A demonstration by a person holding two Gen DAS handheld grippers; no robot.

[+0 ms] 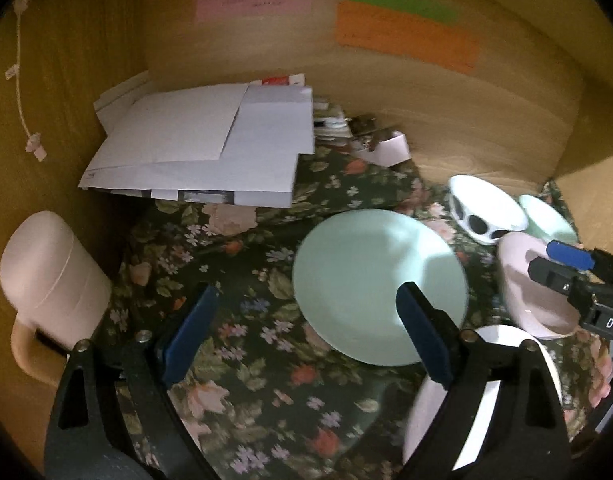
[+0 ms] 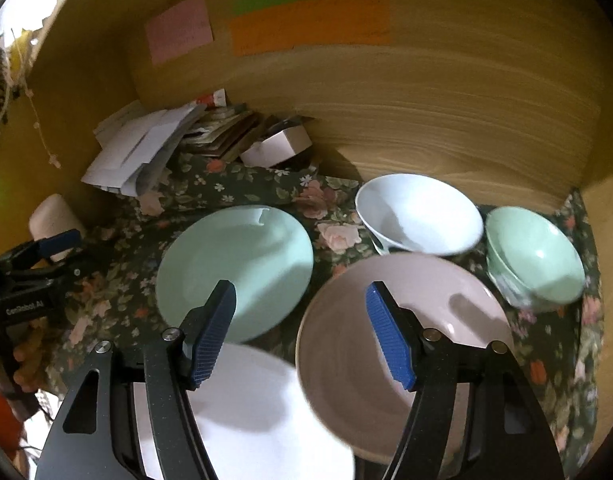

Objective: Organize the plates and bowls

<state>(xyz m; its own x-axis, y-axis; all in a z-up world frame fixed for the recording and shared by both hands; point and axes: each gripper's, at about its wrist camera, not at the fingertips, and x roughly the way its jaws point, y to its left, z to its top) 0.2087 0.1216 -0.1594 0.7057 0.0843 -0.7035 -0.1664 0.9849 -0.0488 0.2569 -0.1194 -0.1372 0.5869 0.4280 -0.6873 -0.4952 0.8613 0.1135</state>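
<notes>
**Hovering over the dishes with both grippers empty**

Hanging above the floral cloth [image 2: 242,178], the left gripper [image 1: 306,328] stands wide open and the right gripper [image 2: 300,332] partly open, neither holding anything. Only the left wrist view shows the pink mug [image 1: 50,276] whole, at the cloth's left edge. Only the right wrist view shows all five dishes: mint plate [image 2: 242,264] mid-cloth, pink plate [image 2: 386,344] beside it, white plate [image 2: 258,412] at the near edge and cut off, white bowl [image 2: 422,212] and mint bowl [image 2: 538,256] at the back right. Writing on the wall notes is unreadable. Both grippers tilt downward.
</notes>
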